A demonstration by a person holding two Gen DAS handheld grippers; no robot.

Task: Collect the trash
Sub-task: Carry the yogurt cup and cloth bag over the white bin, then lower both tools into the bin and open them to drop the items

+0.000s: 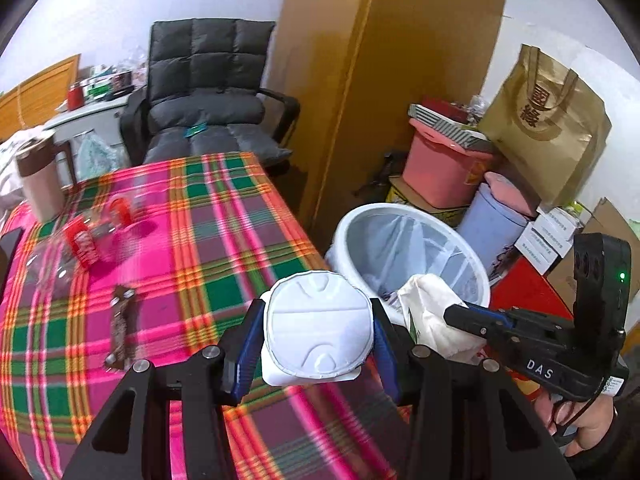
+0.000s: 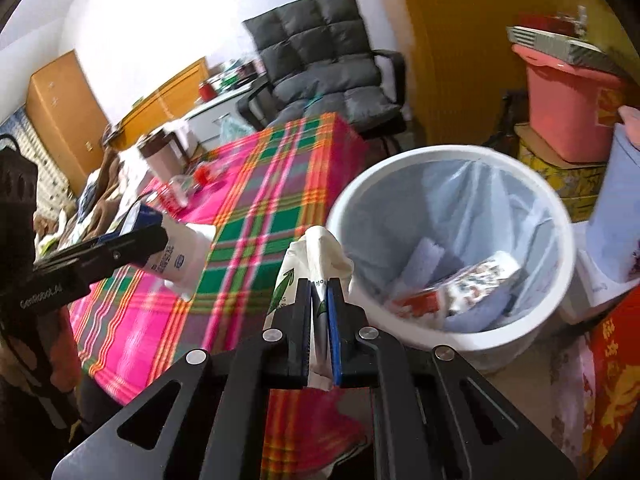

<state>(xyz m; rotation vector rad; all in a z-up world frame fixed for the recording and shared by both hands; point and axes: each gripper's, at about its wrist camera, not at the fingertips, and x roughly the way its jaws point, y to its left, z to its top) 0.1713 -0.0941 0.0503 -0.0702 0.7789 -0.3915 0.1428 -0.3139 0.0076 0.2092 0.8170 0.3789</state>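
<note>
1. While the left gripper grasps a white foil-lidded cup between its fingers, the cup hangs over the plaid worktop.
2. Right gripper is clenched on a crumpled white bag beside the white bin.
3. "DAS" is printed on the right gripper's side.

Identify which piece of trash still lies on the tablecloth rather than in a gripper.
The brown wrapper lies flat on the plaid tablecloth; the white foil-lidded cup and the crumpled white bag are both gripped.

both wrist views toward bin
</note>
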